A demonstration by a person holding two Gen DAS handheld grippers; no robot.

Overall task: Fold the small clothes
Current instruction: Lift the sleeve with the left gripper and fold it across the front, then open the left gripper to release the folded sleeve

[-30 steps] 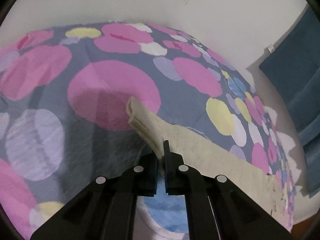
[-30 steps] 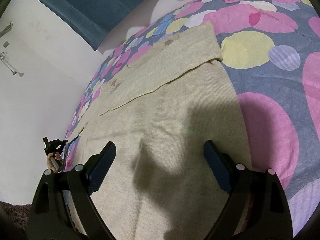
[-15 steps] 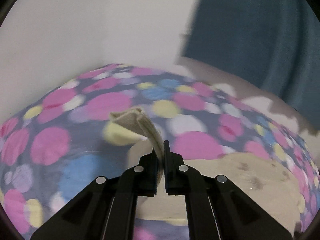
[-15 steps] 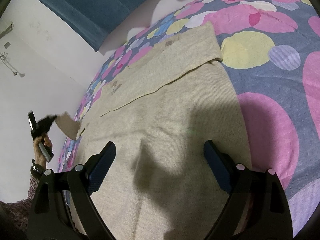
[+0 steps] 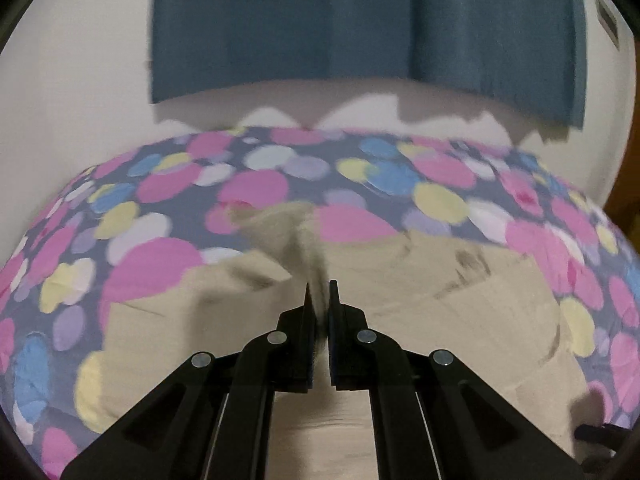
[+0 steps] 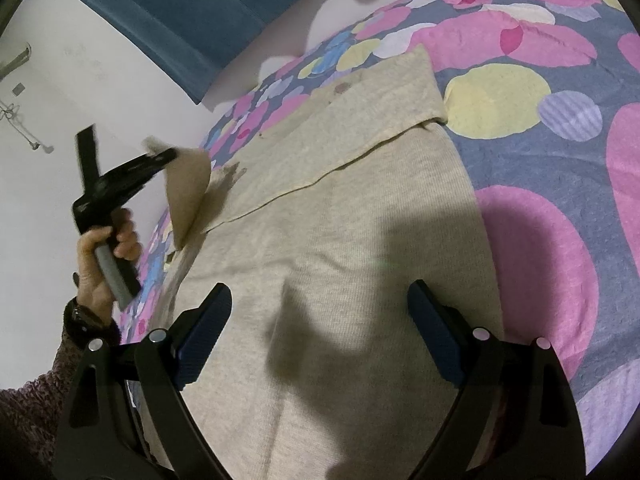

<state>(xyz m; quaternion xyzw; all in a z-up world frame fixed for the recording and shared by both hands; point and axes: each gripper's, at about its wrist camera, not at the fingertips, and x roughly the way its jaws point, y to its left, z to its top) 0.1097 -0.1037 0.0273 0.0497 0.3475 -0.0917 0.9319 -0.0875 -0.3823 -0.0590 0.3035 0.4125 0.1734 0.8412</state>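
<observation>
A bed [image 6: 560, 184] covered in a grey sheet with pink, yellow, blue and lilac circles fills most of both views, with a white wall [image 5: 72, 80] behind it and a dark teal curtain [image 5: 360, 20] hanging across the top of the left wrist frame and the upper left of the right wrist frame. On the sheet we see a beige knit garment [image 6: 340, 240] spread flat, running from the bottom centre of the right wrist frame up toward the upper middle, where a sleeve [image 6: 380, 108] lies folded across the body. In the right wrist view our right gripper [image 6: 320, 312] sits at the bottom of the frame with its jaws spread wide apart, hovering over the lower body of the garment; the fabric lies between and beyond the two fingers, and we cannot tell whether they touch it. At the left edge of that frame our left hand [image 6: 104, 256] grips the handle of the left gripper [image 6: 168, 156], whose jaws are clenched on the other sleeve [image 6: 188, 196], lifted clear of the bed. In the left wrist view the left gripper [image 5: 319, 300] shows the same pinch at bottom centre: the sleeve [image 5: 280, 228] rises blurred from between the closed jaws toward the middle of the frame, above the flat garment [image 5: 460, 312].
</observation>
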